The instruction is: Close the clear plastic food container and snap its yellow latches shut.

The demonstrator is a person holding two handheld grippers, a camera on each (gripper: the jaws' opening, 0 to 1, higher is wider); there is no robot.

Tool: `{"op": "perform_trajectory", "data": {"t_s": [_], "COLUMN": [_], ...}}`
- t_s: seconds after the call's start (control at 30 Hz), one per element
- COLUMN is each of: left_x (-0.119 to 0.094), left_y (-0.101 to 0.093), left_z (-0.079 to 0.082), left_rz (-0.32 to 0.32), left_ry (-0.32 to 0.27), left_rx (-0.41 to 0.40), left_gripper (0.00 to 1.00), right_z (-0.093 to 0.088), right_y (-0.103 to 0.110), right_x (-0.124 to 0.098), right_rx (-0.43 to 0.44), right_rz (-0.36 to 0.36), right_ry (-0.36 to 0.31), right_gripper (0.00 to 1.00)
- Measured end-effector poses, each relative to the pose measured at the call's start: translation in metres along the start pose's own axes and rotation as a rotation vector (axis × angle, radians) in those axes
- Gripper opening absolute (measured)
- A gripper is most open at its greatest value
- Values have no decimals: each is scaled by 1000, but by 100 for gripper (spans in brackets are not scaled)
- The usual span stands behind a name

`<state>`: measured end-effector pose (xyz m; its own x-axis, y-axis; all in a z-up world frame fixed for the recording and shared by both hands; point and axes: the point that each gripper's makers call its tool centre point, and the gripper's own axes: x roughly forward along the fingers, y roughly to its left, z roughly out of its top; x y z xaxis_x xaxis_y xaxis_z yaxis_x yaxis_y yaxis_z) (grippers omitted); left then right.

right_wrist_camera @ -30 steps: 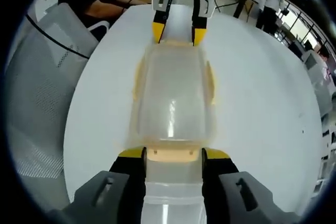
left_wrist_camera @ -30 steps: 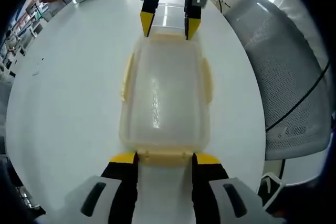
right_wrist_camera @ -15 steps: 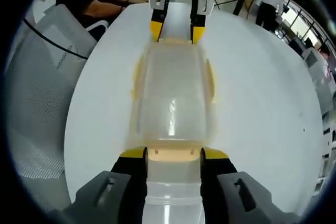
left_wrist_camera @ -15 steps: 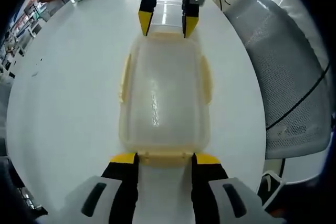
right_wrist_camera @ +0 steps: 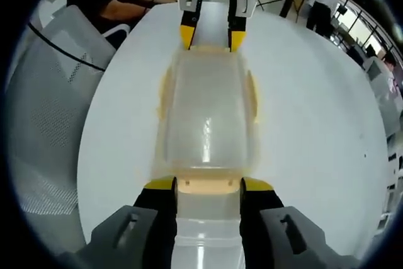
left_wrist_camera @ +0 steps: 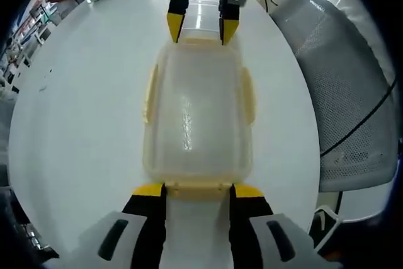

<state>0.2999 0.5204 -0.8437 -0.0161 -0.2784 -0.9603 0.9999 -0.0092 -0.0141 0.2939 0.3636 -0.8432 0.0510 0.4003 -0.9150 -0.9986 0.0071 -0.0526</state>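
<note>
The white counter [left_wrist_camera: 75,124] carries the clear container [left_wrist_camera: 198,111] lengthwise between the two tools, its lid already down. Since a second ago almost nothing has shifted, so the latching seems paused. The left hand-held gripper [left_wrist_camera: 198,188] and the right hand-held gripper [right_wrist_camera: 200,184] each stand with jaws apart, straddling an end yellow latch [left_wrist_camera: 198,188]; whether those have clicked I can't tell. No writing is legible.

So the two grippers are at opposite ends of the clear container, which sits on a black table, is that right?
Not quite: the table is white, not black, as the left gripper view shows. The rest holds: the left gripper and right gripper sit at opposite ends of the clear container.
</note>
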Motion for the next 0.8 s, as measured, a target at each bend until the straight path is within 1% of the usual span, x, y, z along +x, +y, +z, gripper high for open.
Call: {"op": "perform_trajectory", "data": {"t_s": [0.67, 0.8], "left_x": [-1, -1], "left_y": [2, 3], "left_z": [-1, 0], "left_rz": [0, 5], "left_ry": [-3, -1], "left_rx": [-5, -2], "left_gripper": [33, 34], "right_z": [0, 0], "right_y": [-1, -2], "right_x": [-1, -2], "right_rx": [-10, -11], "right_rz": [3, -3], "right_ry": [3, -7], "right_gripper": [35, 35]}}
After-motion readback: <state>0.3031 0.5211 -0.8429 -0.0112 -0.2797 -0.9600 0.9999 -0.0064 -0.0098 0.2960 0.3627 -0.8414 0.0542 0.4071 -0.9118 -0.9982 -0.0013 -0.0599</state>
